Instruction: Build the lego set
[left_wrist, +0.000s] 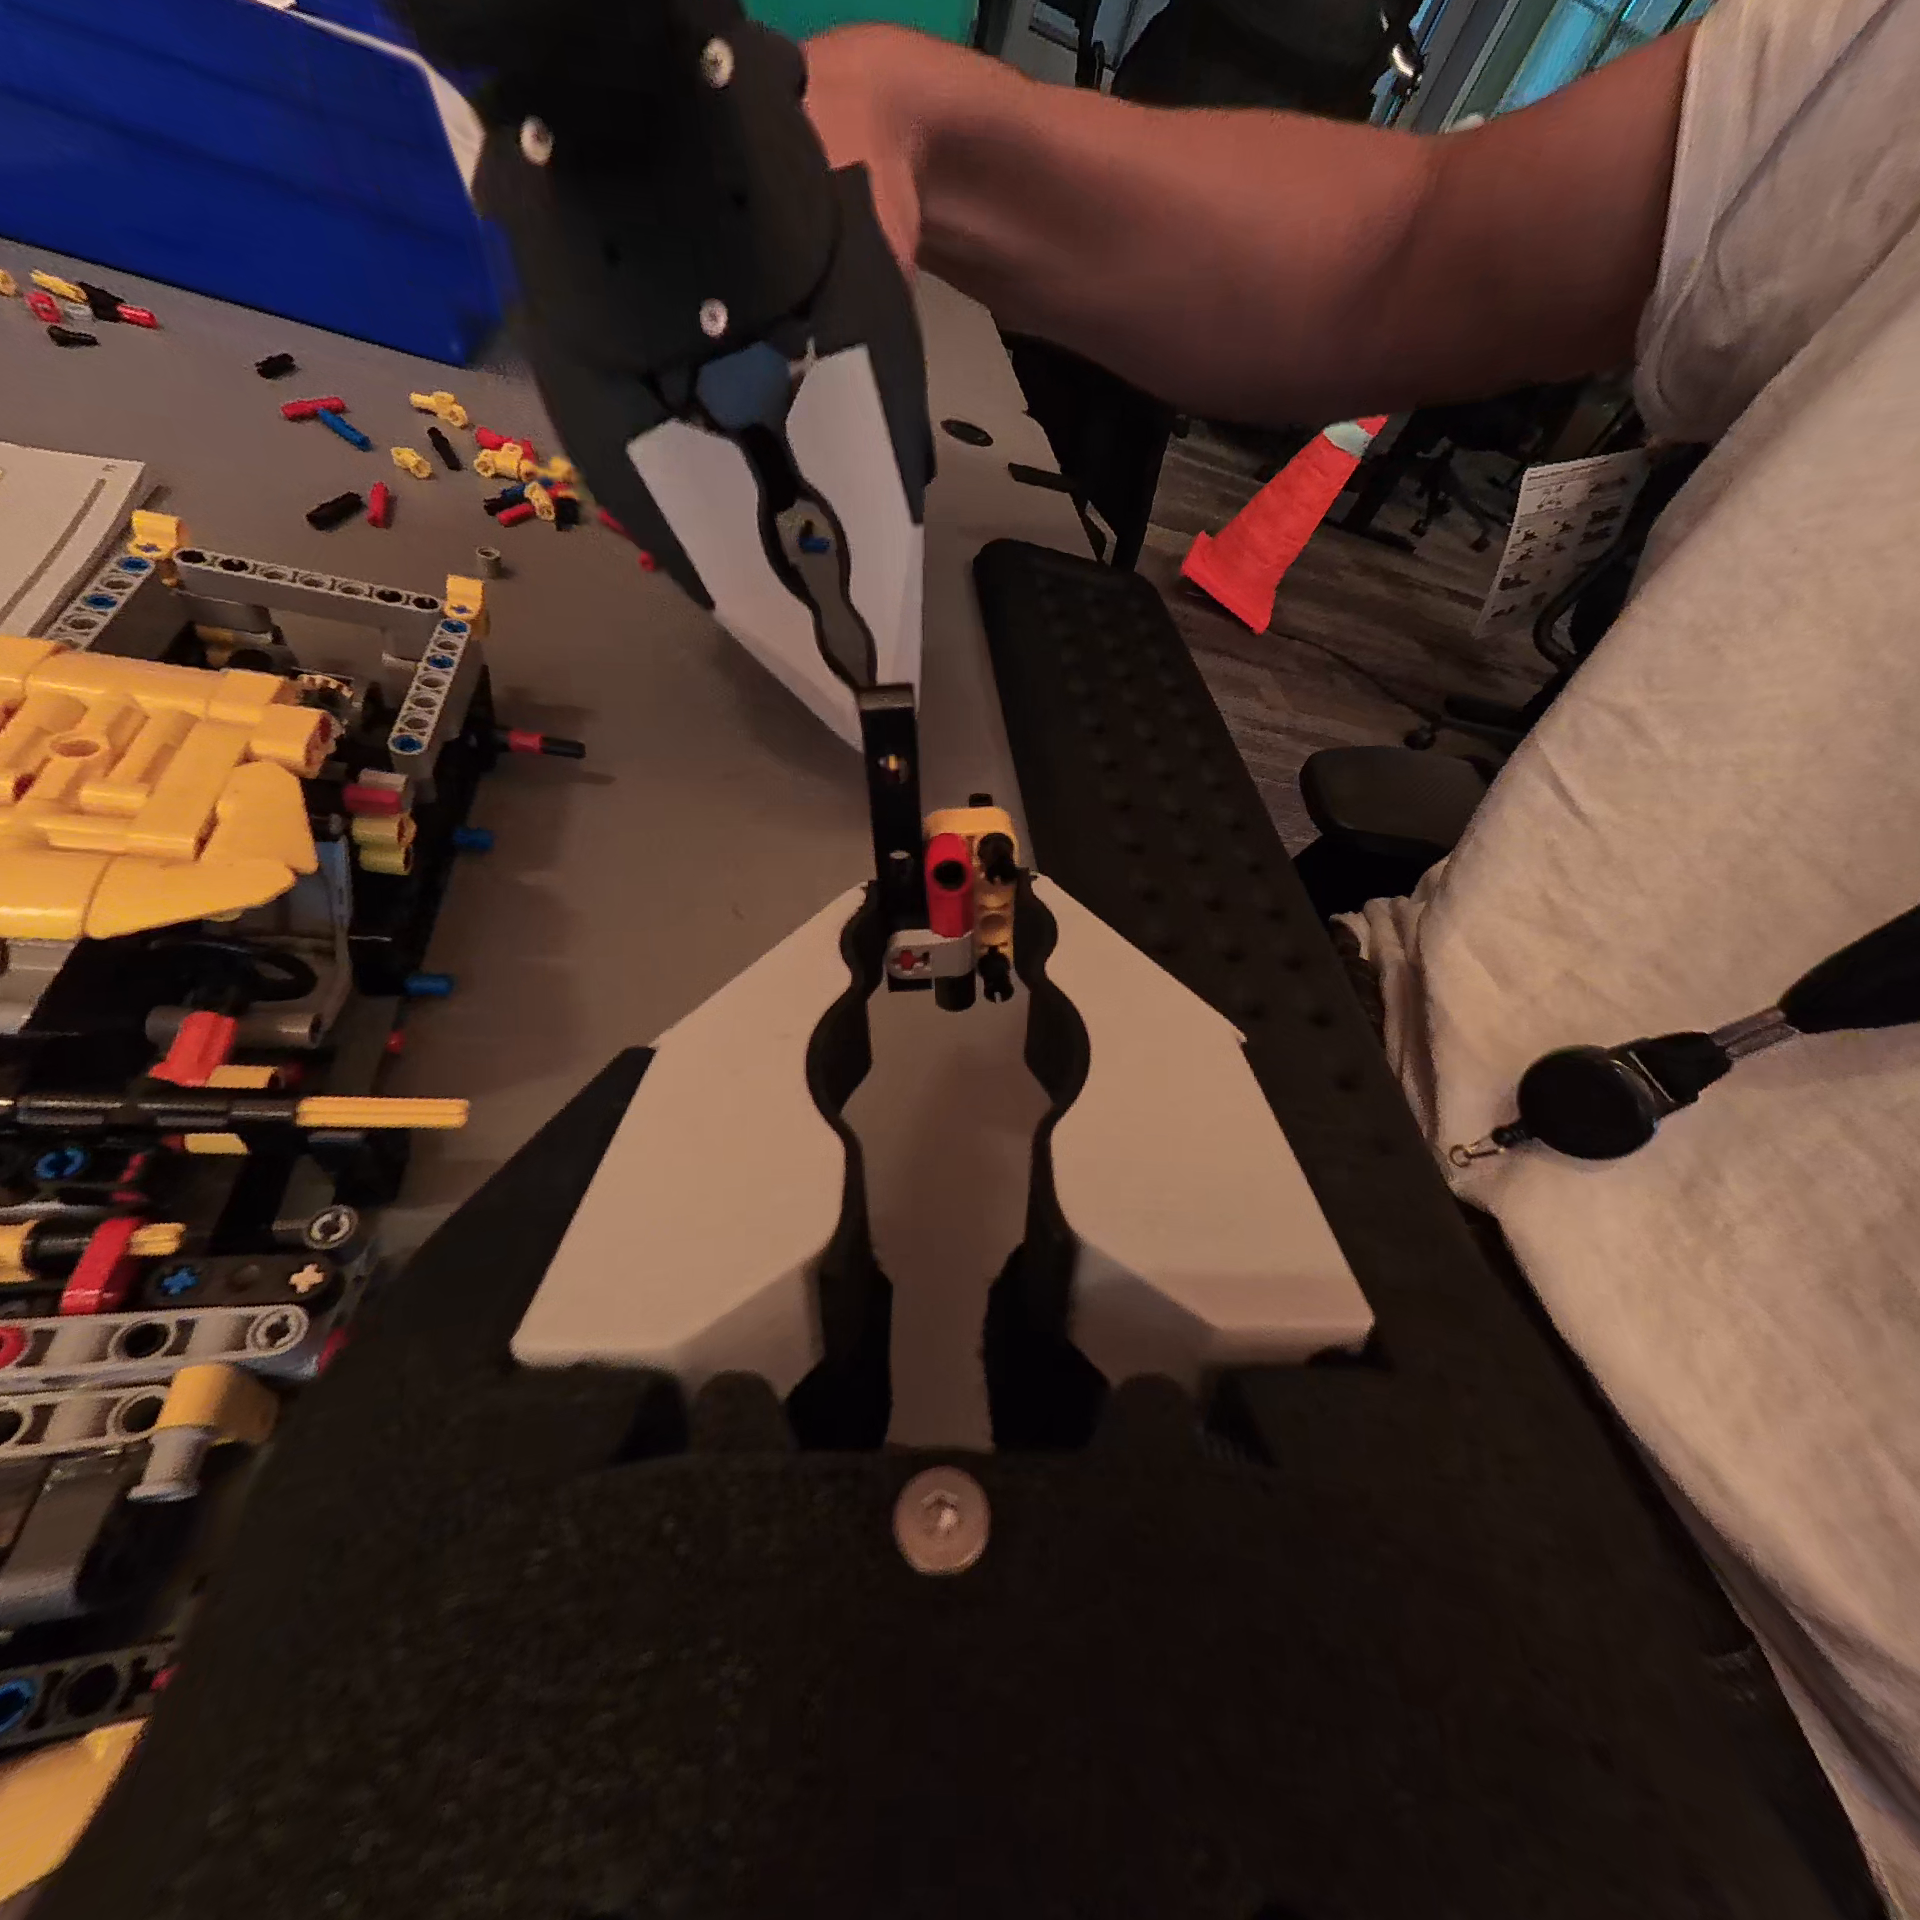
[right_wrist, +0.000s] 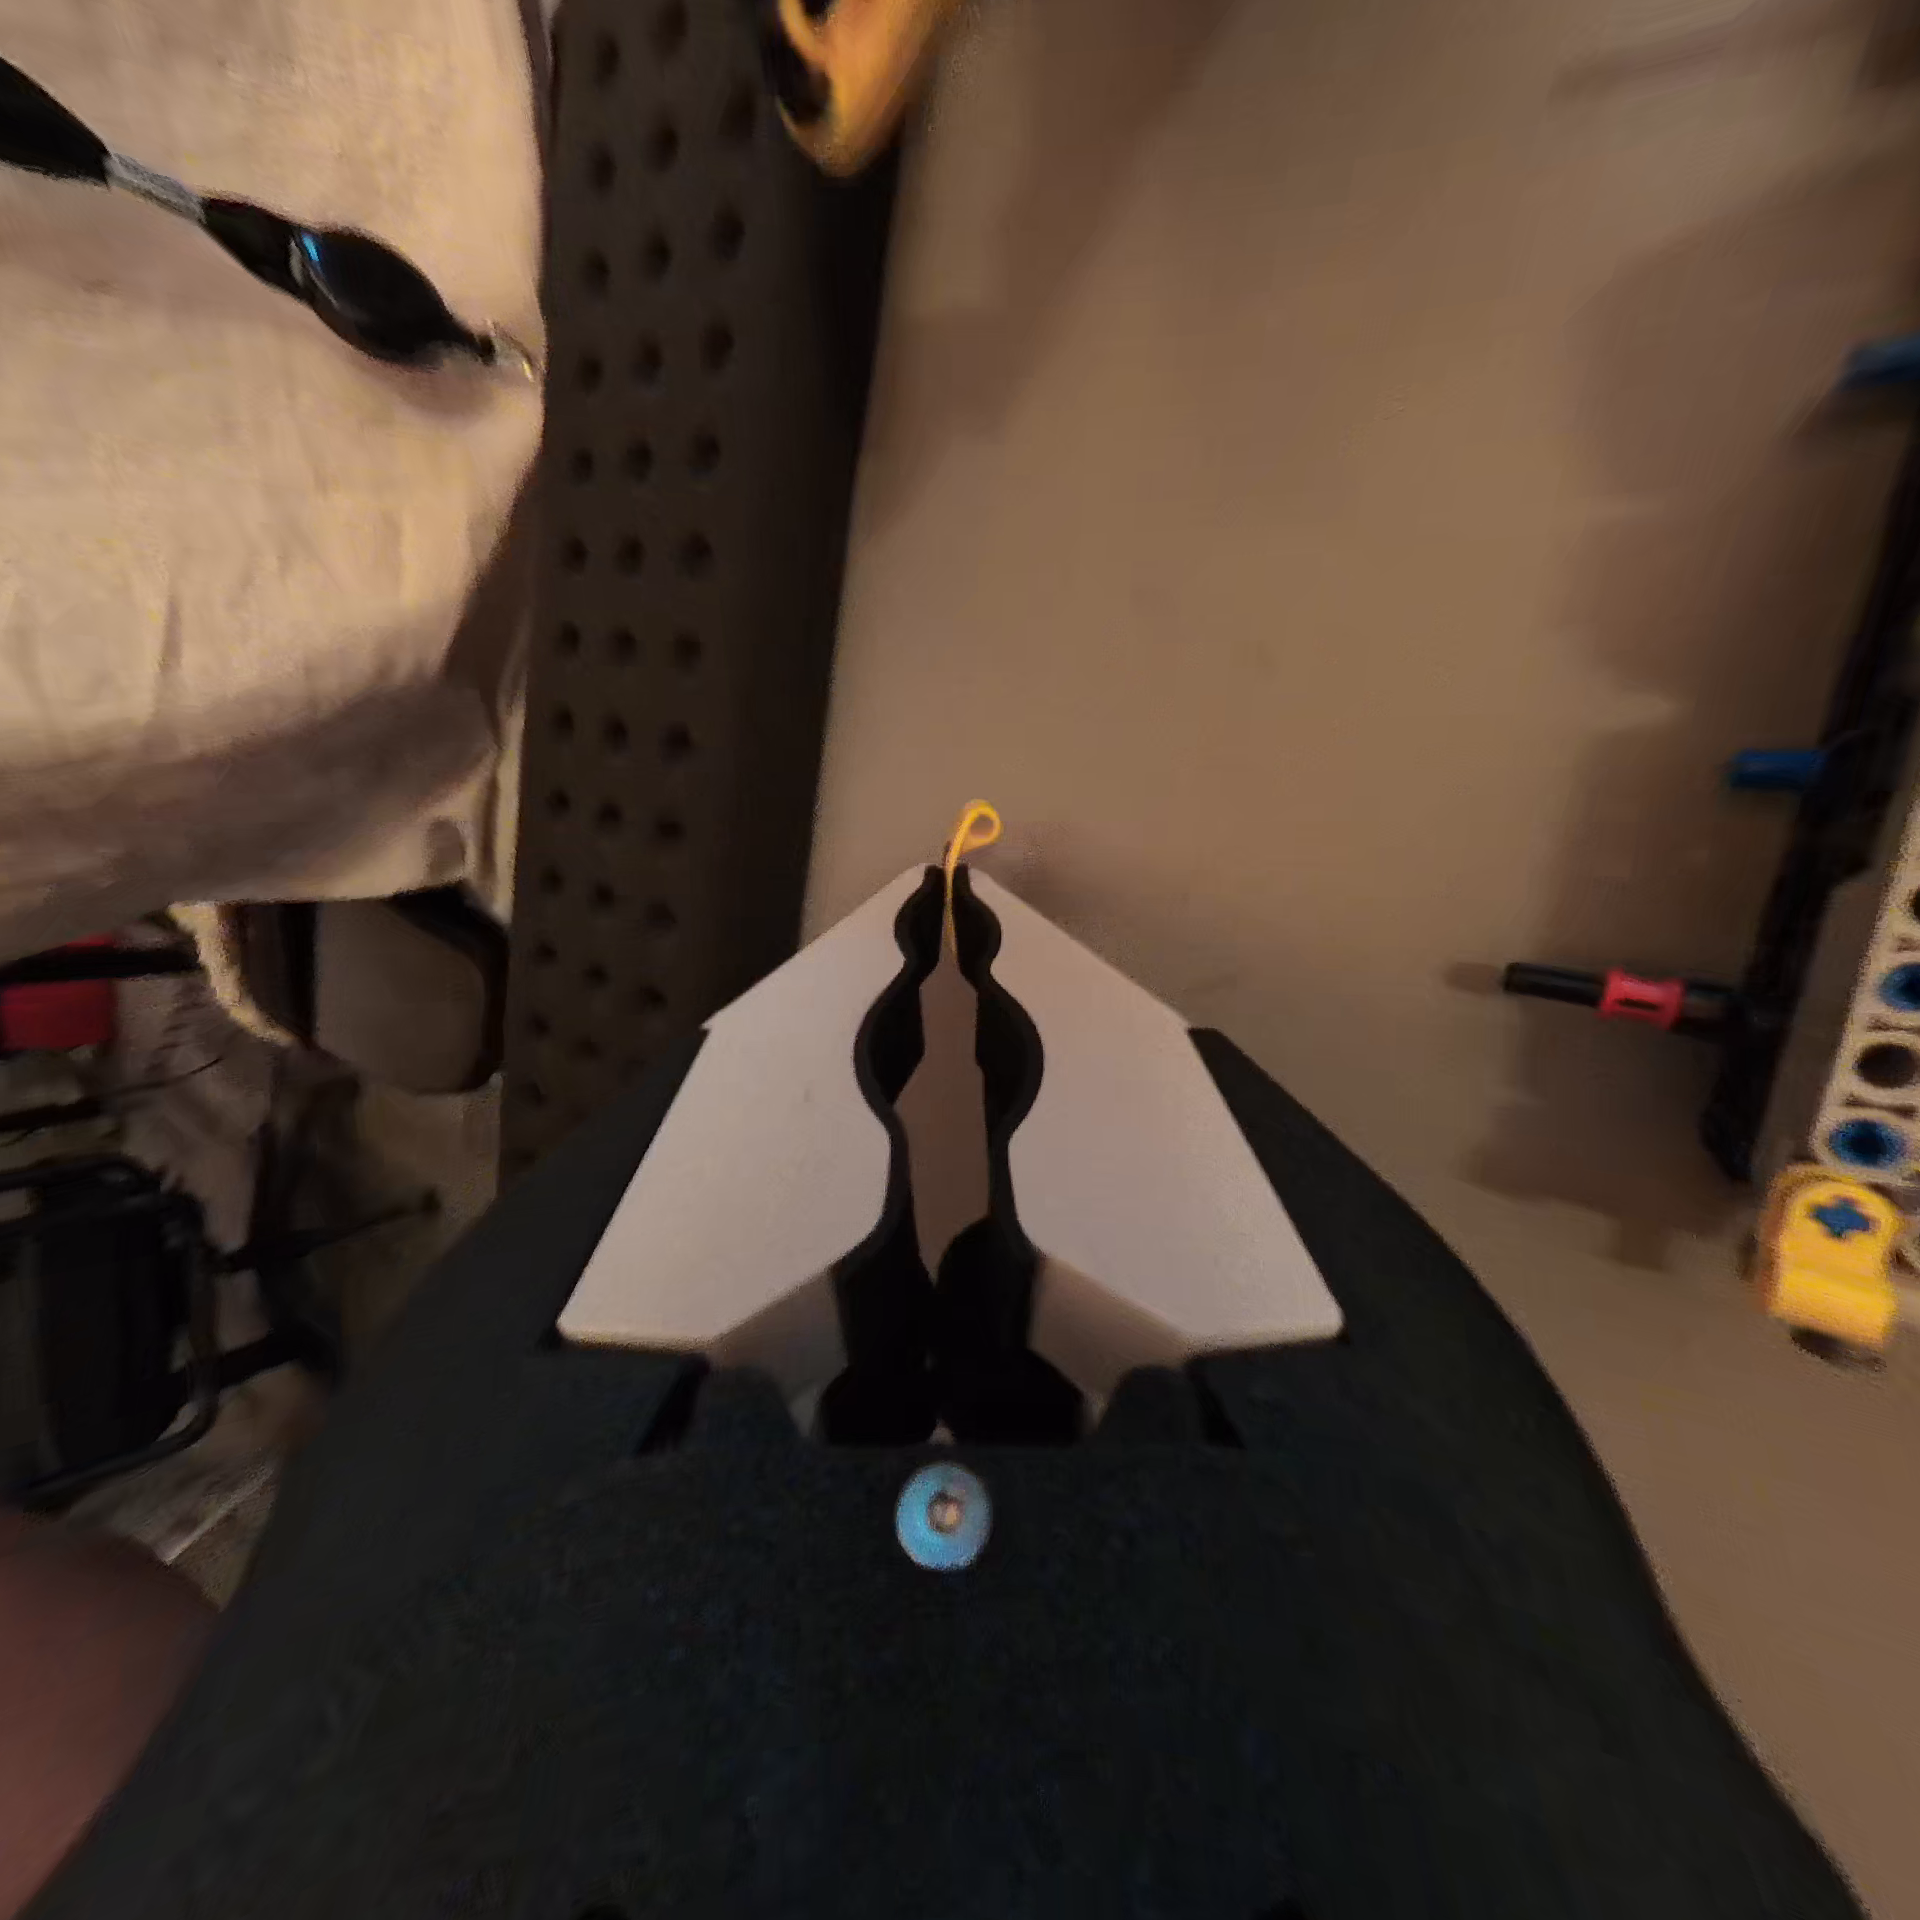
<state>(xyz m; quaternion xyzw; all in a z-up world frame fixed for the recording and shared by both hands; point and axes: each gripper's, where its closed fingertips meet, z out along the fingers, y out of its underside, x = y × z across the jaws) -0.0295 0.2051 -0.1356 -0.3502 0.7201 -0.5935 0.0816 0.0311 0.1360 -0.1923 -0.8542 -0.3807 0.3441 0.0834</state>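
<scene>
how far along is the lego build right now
Done: a large yellow and black model stands assembled on the table, though seemingly unfinished. In hand: the left gripper pinches a small red, yellow and grey sub-assembly while the right gripper holds a black beam against it. Left: many loose pins and connectors still lie scattered, so plenty remains.

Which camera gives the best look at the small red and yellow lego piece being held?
The left wrist view: the lego piece sits sharp and centred at the left gripper's tips. The right wrist view shows only a thin yellow sliver, possibly part of it.
</scene>
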